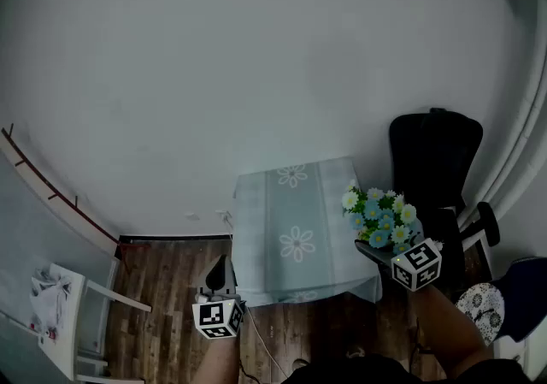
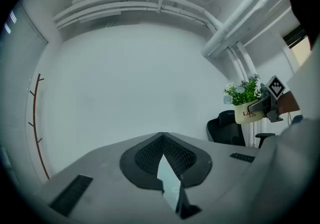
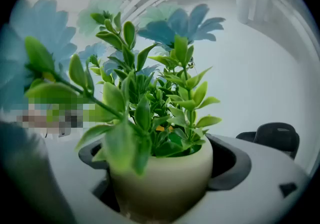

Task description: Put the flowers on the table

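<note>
A cream pot of blue and white flowers (image 1: 380,211) hangs in the air just off the right edge of the small table (image 1: 295,203), which wears a pale cloth with daisy prints. My right gripper (image 1: 376,245) is shut on the pot (image 3: 160,183), one jaw on each side, and green leaves fill the right gripper view. From the left gripper view the held pot (image 2: 247,113) shows at the far right in the right gripper (image 2: 262,106). My left gripper (image 1: 219,267) hovers low at the table's near left corner, jaws together with nothing between them (image 2: 162,160).
A black office chair (image 1: 436,151) stands right of the table, behind the flowers. A white chair (image 1: 64,305) sits at the far left on the wooden floor (image 1: 162,288). White pipes (image 1: 521,151) run along the right wall. A patterned cushion (image 1: 480,305) lies at lower right.
</note>
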Tool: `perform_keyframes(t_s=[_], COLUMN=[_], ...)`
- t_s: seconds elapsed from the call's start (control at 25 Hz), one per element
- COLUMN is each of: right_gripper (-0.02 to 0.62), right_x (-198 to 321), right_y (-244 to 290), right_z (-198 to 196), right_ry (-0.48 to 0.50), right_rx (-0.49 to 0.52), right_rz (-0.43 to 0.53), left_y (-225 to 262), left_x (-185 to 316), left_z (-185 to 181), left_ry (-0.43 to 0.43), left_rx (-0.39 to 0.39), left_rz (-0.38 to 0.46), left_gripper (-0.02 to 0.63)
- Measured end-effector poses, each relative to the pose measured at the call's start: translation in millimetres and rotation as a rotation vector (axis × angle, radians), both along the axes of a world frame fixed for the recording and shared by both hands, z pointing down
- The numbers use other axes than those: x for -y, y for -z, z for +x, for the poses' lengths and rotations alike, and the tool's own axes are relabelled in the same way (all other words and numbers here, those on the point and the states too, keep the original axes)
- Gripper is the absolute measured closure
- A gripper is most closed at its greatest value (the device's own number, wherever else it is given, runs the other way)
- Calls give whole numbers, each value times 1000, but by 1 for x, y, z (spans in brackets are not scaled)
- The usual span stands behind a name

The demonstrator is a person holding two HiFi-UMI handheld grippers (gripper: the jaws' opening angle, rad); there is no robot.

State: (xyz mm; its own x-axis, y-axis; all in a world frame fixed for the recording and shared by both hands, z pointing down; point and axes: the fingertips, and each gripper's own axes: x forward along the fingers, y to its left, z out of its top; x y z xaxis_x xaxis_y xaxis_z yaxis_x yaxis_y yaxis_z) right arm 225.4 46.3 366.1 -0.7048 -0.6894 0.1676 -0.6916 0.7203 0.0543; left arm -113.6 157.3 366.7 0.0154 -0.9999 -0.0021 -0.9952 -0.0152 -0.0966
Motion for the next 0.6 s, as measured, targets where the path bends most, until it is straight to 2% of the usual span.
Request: perform_keyframes(t_s=[0.28, 0.6], right_gripper=[52, 52], right_x=[19, 37], right_y=[1, 5], right_z=[1, -1], right_ry=[2, 62], right_rx=[13, 45], right_rz=[-4, 11], left_y=[20, 28], left_x=[17, 29], left_z=[17, 35], left_ry=[-18, 26], left_rx=[38, 55], left_rz=[36, 49], left_gripper=[603, 603])
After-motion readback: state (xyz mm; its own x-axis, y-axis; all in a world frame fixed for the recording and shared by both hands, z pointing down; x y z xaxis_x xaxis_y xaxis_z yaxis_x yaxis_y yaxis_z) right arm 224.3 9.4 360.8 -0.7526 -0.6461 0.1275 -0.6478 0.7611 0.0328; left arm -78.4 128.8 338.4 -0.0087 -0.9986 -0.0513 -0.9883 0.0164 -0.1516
